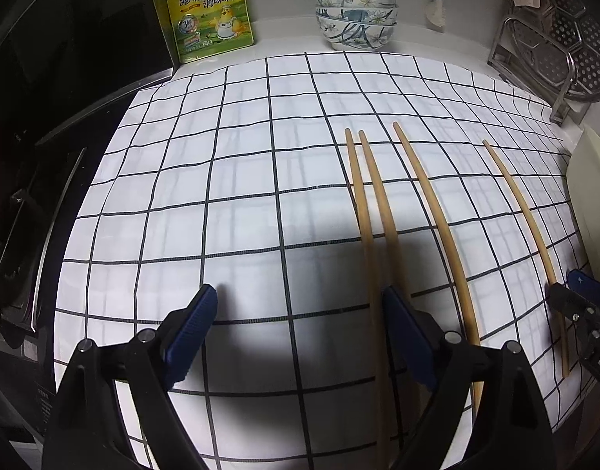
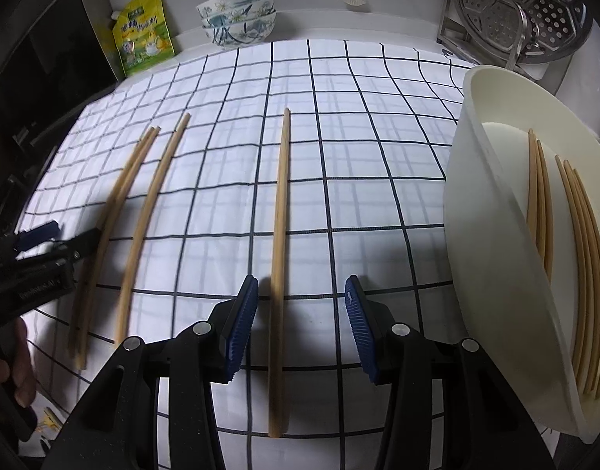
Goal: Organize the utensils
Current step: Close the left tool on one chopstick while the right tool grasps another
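Observation:
Several wooden chopsticks lie lengthwise on a white checked cloth (image 1: pixel 241 156). A close pair (image 1: pixel 368 211) and a third chopstick (image 1: pixel 437 211) lie at my left gripper's right finger. A lone chopstick (image 2: pixel 280 235) lies between my right gripper's open fingers, untouched; it also shows in the left wrist view (image 1: pixel 523 219). My left gripper (image 1: pixel 300 325) is open and empty above the cloth. My right gripper (image 2: pixel 301 321) is open. A cream tub (image 2: pixel 492 235) on the right holds several chopsticks (image 2: pixel 582 266).
A stack of patterned bowls (image 1: pixel 354 19) and a yellow seasoning pouch (image 1: pixel 209 11) stand at the back. A metal rack with steamer plates (image 2: pixel 527 11) is at the back right. A dark stove edge (image 1: pixel 64 125) borders the cloth on the left.

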